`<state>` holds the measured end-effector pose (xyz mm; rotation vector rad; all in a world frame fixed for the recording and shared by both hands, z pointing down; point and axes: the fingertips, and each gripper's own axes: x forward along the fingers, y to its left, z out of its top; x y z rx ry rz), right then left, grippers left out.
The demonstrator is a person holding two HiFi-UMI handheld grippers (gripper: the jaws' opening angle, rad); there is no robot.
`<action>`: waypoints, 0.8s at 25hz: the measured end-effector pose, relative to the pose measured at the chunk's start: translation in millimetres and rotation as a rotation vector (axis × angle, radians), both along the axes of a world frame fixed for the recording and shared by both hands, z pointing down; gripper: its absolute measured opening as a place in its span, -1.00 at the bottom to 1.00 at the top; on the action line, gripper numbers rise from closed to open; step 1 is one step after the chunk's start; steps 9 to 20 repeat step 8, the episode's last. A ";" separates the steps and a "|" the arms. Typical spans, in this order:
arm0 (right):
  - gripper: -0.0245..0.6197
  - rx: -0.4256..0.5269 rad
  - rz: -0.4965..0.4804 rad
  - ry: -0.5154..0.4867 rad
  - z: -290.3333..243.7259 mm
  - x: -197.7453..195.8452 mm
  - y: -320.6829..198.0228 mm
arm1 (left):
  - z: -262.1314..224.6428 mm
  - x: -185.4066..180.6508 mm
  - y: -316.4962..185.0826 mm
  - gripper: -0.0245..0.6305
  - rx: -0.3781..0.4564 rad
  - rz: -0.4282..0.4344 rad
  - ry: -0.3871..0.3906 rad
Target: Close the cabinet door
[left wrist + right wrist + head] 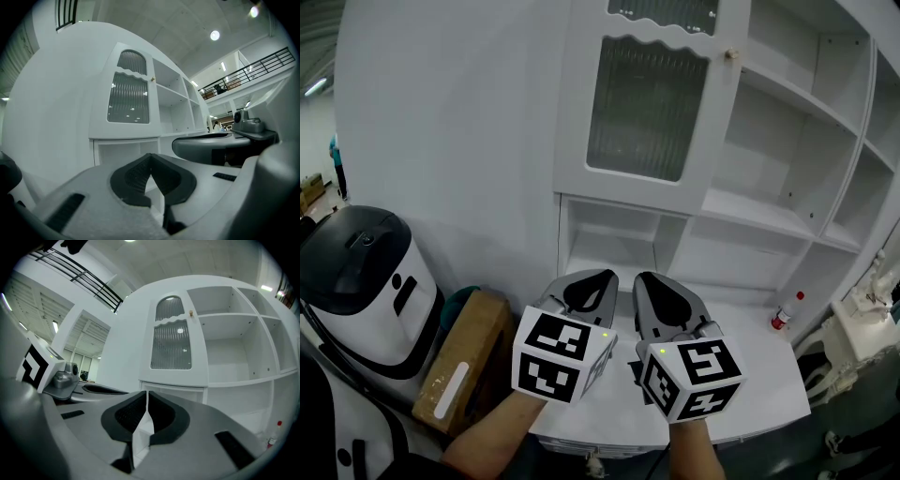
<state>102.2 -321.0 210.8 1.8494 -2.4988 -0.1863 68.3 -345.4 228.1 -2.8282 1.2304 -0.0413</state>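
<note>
Left gripper: I am holding it level over the counter, jaws clenched together on nothing.
Right gripper: it is riding just beside the left one, jaws pinched down to a thin slit, nothing between them.
Cabinet door: it is standing ahead of both grippers and above them, white-framed with a ribbed glass pane. Its small knob is sitting at the edge next to the open shelves. I cannot tell whether it is fully shut.
Markings: black-and-white square markers are facing me on each gripper's cube. A pale strip is showing on the cardboard box, its print too small to read.
Surface: a white counter is running under the cabinet, with a red-capped bottle standing on it near the right.
Room: a white-and-black machine is standing to my left. A railed upper walkway and round ceiling lights are showing in a tall hall.
</note>
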 end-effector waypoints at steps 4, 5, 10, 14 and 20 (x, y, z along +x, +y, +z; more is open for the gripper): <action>-0.83 -0.002 0.004 0.001 0.5 -0.8 3.4 | 0.9 -1.7 3.5 -0.89 -0.002 0.001 -0.003; -0.83 -0.002 0.005 0.002 0.5 -1.0 4.1 | 1.0 -2.1 4.1 -0.89 -0.002 0.001 -0.005; -0.83 -0.001 0.008 0.004 0.9 -2.1 6.2 | 1.3 -2.9 6.5 -0.89 -0.002 0.004 -0.005; -0.83 -0.001 0.008 0.004 0.9 -2.1 6.2 | 1.3 -2.9 6.5 -0.89 -0.002 0.004 -0.005; -0.83 -0.001 0.008 0.004 0.9 -2.1 6.2 | 1.3 -2.9 6.5 -0.89 -0.002 0.004 -0.005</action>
